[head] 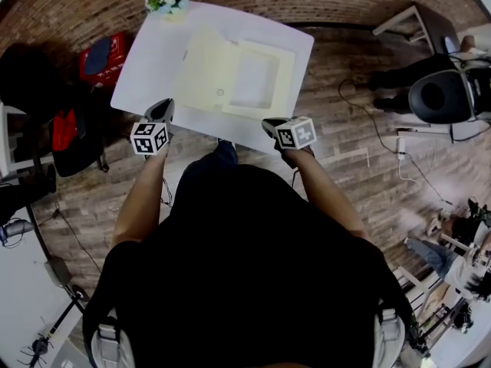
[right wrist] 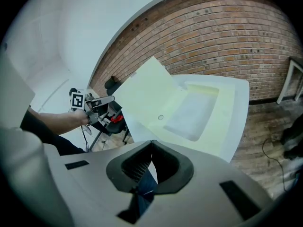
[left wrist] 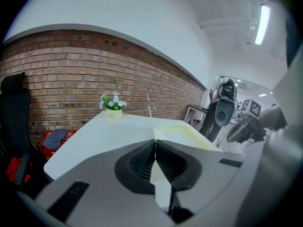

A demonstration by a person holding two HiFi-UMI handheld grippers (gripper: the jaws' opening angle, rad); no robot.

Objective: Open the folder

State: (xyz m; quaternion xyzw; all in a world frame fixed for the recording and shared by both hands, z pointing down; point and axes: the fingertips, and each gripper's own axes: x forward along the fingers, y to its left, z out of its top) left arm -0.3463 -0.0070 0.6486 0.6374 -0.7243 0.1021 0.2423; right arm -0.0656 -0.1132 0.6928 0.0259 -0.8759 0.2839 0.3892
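Observation:
A pale yellow folder [head: 234,75] lies open on the white table [head: 149,67]. Its left cover [right wrist: 151,89] stands tilted up, and the right half shows a pocket [right wrist: 194,110]. In the left gripper view the folder [left wrist: 184,134] lies ahead to the right, its raised cover seen edge-on. My left gripper [head: 163,110] hovers at the table's near left edge, jaws shut and empty [left wrist: 155,143]. My right gripper [head: 272,125] is over the near right edge, just short of the folder; its jaw tips meet with nothing between them [right wrist: 151,143].
A small flower pot [head: 167,2] stands at the table's far corner. A red box [head: 103,58] and dark bags sit on the floor to the left. A black chair [head: 437,94] and cables are on the right. A brick wall runs behind.

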